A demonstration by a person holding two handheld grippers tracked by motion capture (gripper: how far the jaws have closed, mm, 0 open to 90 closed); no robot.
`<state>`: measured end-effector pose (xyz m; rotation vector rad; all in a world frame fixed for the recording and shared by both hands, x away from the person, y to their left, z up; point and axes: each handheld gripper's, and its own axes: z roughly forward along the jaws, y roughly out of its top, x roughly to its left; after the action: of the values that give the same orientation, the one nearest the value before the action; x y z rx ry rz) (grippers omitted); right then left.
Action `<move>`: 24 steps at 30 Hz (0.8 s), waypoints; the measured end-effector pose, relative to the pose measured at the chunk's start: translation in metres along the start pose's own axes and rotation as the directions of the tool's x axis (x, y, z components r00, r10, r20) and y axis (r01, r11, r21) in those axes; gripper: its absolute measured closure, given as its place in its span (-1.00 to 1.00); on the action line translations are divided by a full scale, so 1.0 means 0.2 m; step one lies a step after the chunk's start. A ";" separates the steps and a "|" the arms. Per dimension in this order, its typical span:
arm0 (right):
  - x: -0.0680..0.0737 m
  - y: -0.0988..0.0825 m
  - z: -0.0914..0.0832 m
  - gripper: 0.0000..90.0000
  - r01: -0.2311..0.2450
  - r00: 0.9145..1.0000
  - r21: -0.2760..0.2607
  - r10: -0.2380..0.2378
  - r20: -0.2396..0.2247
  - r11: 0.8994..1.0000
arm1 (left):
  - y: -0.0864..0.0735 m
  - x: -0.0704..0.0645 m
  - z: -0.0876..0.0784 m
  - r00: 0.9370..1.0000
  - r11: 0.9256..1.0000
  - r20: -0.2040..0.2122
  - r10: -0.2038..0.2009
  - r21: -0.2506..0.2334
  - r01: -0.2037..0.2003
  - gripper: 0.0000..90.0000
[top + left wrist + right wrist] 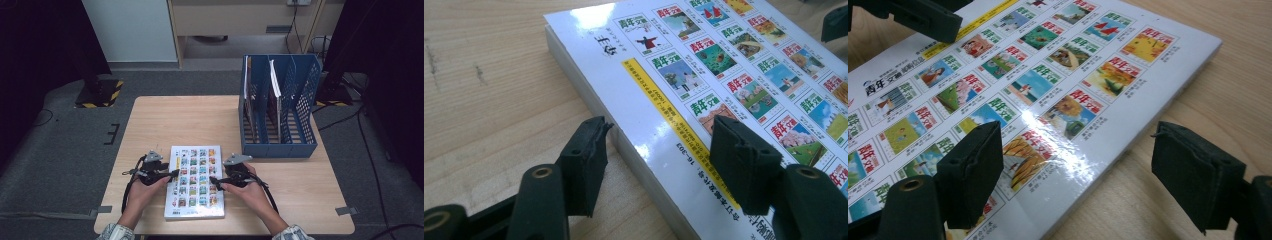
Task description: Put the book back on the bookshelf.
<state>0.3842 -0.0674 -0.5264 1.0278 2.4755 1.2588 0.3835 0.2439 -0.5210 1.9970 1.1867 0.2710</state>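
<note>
Nearest the person, a thick white paperback book (195,182) with a grid of small colourful cover pictures lay flat on the pale wooden desk (300,200), its long edges flanked by both hands. The left tongs (656,145) straddled the book's left edge, one pad on the desk, one above the cover, gaping and pressing nothing. The right tongs (1075,165) stood wide across the opposite edge, likewise gripping nothing. Farther back stood a blue perforated plastic file rack (280,107) holding two thin upright booklets (273,82). The likely trouble: the glossy cover could slip from the pads on a shallow bite, or one-sided lifting could let the heavy book sag and drop.
</note>
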 end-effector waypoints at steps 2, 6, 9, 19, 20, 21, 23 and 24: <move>0.01 0.00 0.01 -0.55 0.006 1.000 0.011 -0.006 -0.008 1.000 | -0.01 0.01 0.01 0.999 0.999 0.033 -0.039 -0.005 0.039 -0.20; 0.02 -0.01 0.02 -0.57 0.010 1.000 0.017 -0.010 0.006 1.000 | -0.02 0.02 0.02 0.995 0.997 0.064 -0.071 -0.005 0.071 -0.19; 0.02 -0.01 0.02 -0.57 0.002 1.000 0.018 -0.002 0.008 1.000 | -0.02 0.04 0.02 0.994 0.997 0.081 -0.079 0.004 0.079 -0.16; 0.01 -0.04 0.04 -0.60 -0.087 0.996 -0.007 0.087 -0.035 0.996 | 0.00 0.04 -0.03 0.989 0.991 0.078 -0.125 -0.037 0.128 0.11; 0.01 -0.04 0.04 -0.60 -0.093 0.995 -0.008 0.092 -0.034 0.996 | 0.00 0.03 -0.05 0.987 0.989 0.095 -0.131 -0.052 0.136 0.14; 0.01 -0.04 0.04 -0.60 -0.087 0.996 -0.004 0.087 -0.037 0.996 | 0.00 0.02 -0.07 0.986 0.989 0.104 -0.129 -0.055 0.135 0.15; 0.01 -0.04 0.04 -0.60 -0.088 0.996 -0.004 0.087 -0.036 0.996 | 0.00 0.01 -0.08 0.986 0.990 0.113 -0.123 -0.054 0.129 0.18; 0.01 -0.04 0.04 -0.60 -0.093 0.995 0.001 0.093 -0.037 0.996 | 0.00 -0.01 -0.10 0.984 0.993 0.144 -0.109 -0.040 0.115 0.25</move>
<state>0.3816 -0.0646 -0.5372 1.1421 2.4809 1.3166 0.3717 0.2534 -0.5079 1.8679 1.1856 0.0980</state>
